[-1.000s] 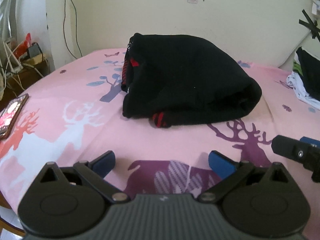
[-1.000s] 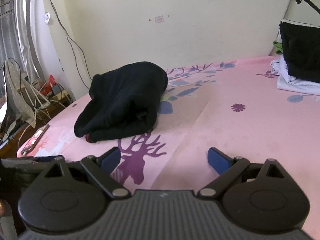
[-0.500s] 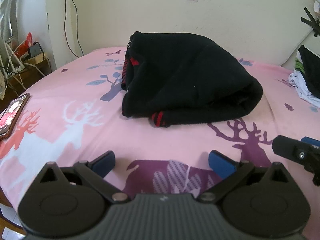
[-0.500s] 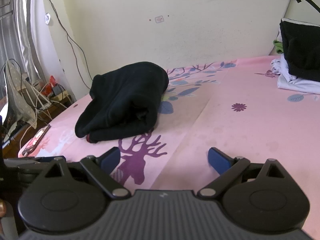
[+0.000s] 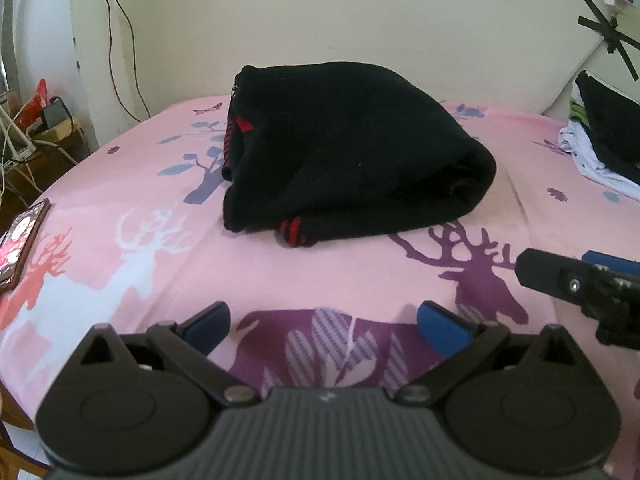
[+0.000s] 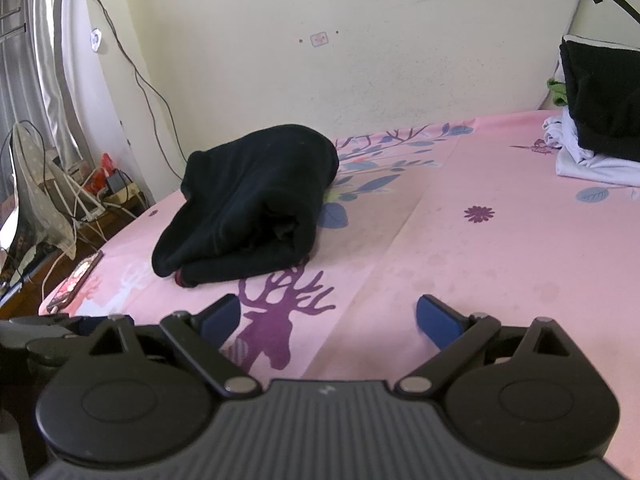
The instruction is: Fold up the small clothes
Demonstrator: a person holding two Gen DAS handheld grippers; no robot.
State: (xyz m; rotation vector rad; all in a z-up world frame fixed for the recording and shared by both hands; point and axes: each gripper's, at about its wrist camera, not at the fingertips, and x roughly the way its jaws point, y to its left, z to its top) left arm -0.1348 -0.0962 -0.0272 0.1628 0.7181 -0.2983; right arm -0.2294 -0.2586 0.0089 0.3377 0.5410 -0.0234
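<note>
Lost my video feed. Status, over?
Left tool open, empty. Right tool open, empty. Black garment folded on bed, untouched. Nothing between tools and garment.

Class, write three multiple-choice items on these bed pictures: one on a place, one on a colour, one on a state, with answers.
1. Where does the phone lie?
A. On the black garment
B. At the bed's left edge
C. On the clothes pile

2. What colour are the black garment's stripes?
A. Red
B. Yellow
C. White

3. How are the left gripper's fingers?
A. Shut on cloth
B. Shut on nothing
C. Spread apart, holding nothing

Answers: B, it lies on the pink sheet by the edge; A, red bands show at the hem; C, only sheet lies between the fingers.
</note>
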